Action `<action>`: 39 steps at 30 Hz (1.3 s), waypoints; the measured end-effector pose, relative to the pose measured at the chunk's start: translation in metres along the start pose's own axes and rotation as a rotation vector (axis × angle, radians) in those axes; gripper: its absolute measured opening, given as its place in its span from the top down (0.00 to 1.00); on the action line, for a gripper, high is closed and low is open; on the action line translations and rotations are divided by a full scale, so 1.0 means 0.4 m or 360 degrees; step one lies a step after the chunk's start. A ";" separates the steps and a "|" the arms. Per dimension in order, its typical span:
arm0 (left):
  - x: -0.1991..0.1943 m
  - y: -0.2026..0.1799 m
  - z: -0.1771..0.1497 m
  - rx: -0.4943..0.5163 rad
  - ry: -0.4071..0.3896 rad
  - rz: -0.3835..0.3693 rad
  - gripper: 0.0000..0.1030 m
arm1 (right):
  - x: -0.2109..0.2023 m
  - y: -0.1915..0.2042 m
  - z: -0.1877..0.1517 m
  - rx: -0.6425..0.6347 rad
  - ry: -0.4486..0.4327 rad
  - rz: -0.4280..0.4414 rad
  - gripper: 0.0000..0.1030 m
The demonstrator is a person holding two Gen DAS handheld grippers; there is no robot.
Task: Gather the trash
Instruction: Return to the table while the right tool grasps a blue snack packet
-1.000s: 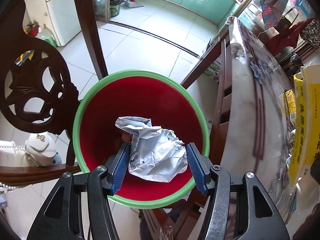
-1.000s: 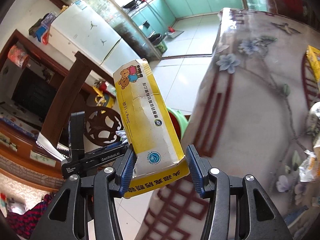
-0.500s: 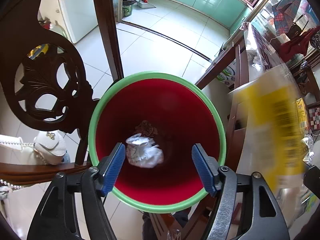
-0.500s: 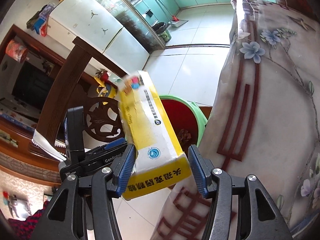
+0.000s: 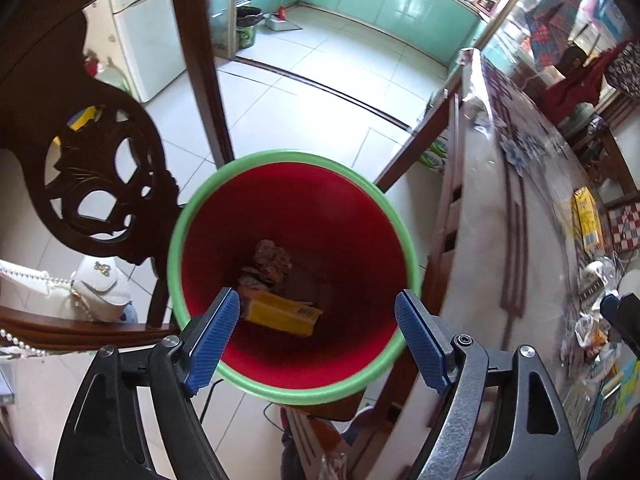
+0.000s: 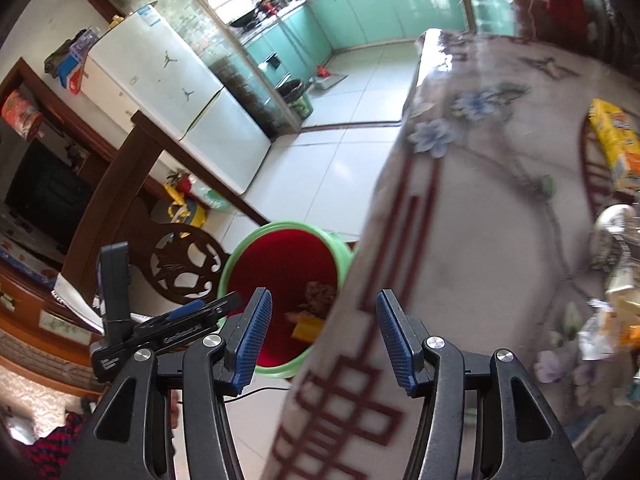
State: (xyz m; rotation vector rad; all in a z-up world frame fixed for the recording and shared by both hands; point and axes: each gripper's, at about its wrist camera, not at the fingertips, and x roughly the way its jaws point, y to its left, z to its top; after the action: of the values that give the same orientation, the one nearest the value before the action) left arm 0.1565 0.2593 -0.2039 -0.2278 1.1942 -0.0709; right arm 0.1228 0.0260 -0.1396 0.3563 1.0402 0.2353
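A red bin with a green rim (image 5: 178, 240) stands on the floor between a chair and the table. On its bottom lie a yellow box (image 5: 280, 312) and a crumpled brown wad (image 5: 272, 260). My left gripper (image 5: 318, 316) hangs right over the bin; its jaws are opening with nothing between them. In the right wrist view my right gripper (image 6: 323, 312) is open and empty above the table edge, with the bin's rim (image 6: 240, 256) and the yellow box (image 6: 306, 326) below and beyond it. The left gripper (image 6: 188, 316) shows to its left.
A carved dark wooden chair (image 5: 100, 184) stands left of the bin, with a white handbag (image 5: 100, 288) on it. The table with a floral cloth (image 6: 480, 200) fills the right, bearing a yellow packet (image 6: 612, 144) and several wrappers (image 6: 600, 328). White floor tiles lie beyond.
The left gripper let go of a crumpled silver bag, which dropped into the bin, and its jaws widened. The right gripper released the yellow box into the bin and swung toward the table.
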 end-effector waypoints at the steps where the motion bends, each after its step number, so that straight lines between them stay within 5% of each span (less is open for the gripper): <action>1: -0.002 -0.014 -0.003 0.0007 -0.0002 -0.0014 0.22 | -0.025 -0.020 -0.006 0.0005 -0.0031 -0.0043 0.48; 11: -0.023 -0.182 -0.045 0.0074 -0.0055 -0.0177 0.22 | -0.283 -0.261 -0.119 0.0194 -0.0349 -0.0418 0.40; 16: -0.046 -0.285 -0.077 0.0181 -0.0069 -0.0220 0.22 | -0.399 -0.443 -0.213 0.0393 -0.0377 -0.0566 0.37; 22: -0.096 -0.423 -0.132 0.0333 -0.0106 -0.0281 0.21 | -0.455 -0.634 -0.268 0.0612 -0.0326 -0.0475 0.36; 30: -0.109 -0.625 -0.218 0.0529 -0.0133 -0.0324 0.20 | -0.381 -0.678 -0.198 0.0426 -0.0146 -0.0249 0.36; 32: -0.112 -0.662 -0.236 0.0532 -0.0135 -0.0332 0.20 | -0.356 -0.675 -0.193 0.0338 -0.0090 -0.0270 0.46; 33: -0.112 -0.677 -0.240 0.0537 -0.0135 -0.0339 0.20 | -0.345 -0.672 -0.192 0.0279 -0.0038 -0.0255 0.76; 36: -0.109 -0.733 -0.254 0.0564 -0.0118 -0.0367 0.20 | -0.361 -0.678 -0.202 0.0224 -0.0047 -0.0147 0.90; 39: -0.106 -0.788 -0.266 0.0606 -0.0099 -0.0400 0.20 | -0.429 -0.702 -0.211 0.0204 -0.0121 -0.0144 0.93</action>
State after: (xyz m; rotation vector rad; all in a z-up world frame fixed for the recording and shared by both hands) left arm 0.0628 -0.0554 -0.1353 -0.0432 1.0627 -0.5029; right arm -0.0283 -0.2777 -0.1527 0.4293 0.9960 0.0734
